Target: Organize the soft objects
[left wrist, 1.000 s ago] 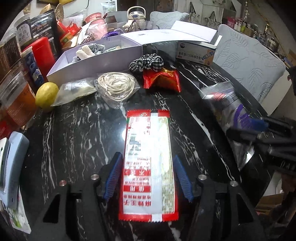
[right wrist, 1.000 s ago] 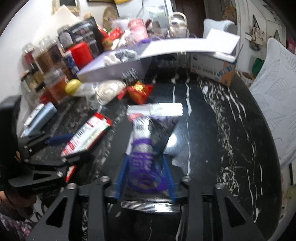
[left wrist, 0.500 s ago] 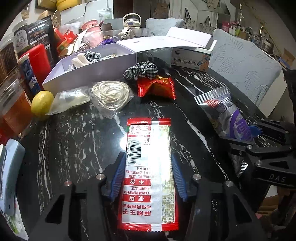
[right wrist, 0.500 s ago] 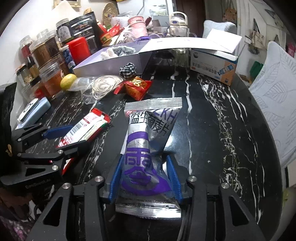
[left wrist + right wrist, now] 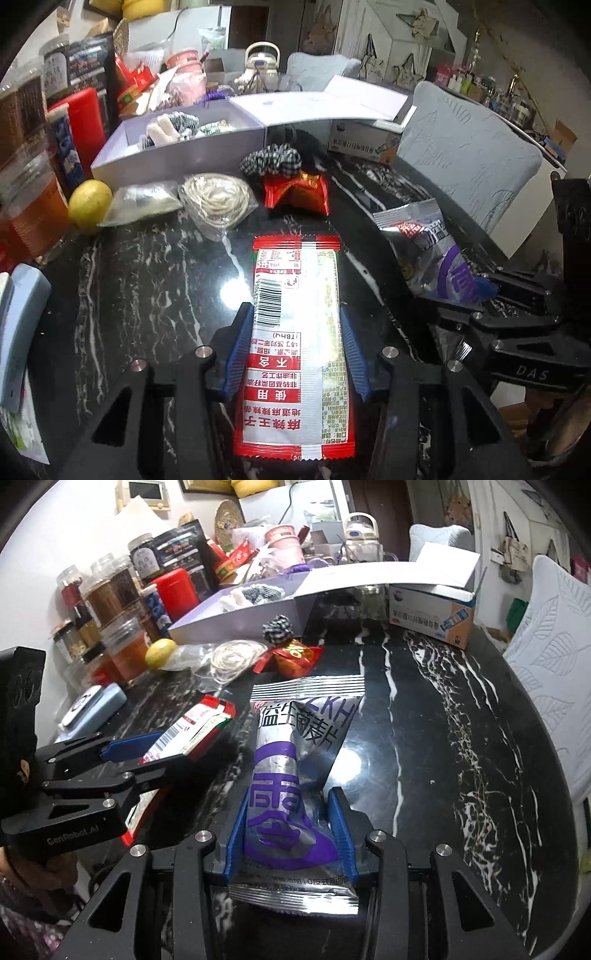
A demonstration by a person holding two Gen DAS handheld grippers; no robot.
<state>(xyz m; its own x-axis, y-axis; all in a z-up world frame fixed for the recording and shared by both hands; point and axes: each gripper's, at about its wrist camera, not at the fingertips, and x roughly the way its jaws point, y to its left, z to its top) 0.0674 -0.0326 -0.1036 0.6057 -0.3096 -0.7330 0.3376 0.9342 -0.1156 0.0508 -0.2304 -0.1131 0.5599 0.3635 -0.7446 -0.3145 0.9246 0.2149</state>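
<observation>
Spreading under both tools, the black white-veined marble tabletop (image 5: 140, 280) carries an open pale lilac cardboard box (image 5: 177, 162) well ahead of the left gripper (image 5: 295, 343), with a black-and-white checked fabric scrunchie (image 5: 271, 162) and a crumpled red foil packet (image 5: 297, 190) lying between box and fingers. That left gripper's blue pads press both long edges of a long red-and-white plastic snack packet (image 5: 295, 332), which runs lengthwise between them and juts out ahead. Off to its right, the right gripper (image 5: 291, 830) is closing its narrow jaws on a silver-and-purple foil pouch (image 5: 291, 771), waist pinched between the pads.
</observation>
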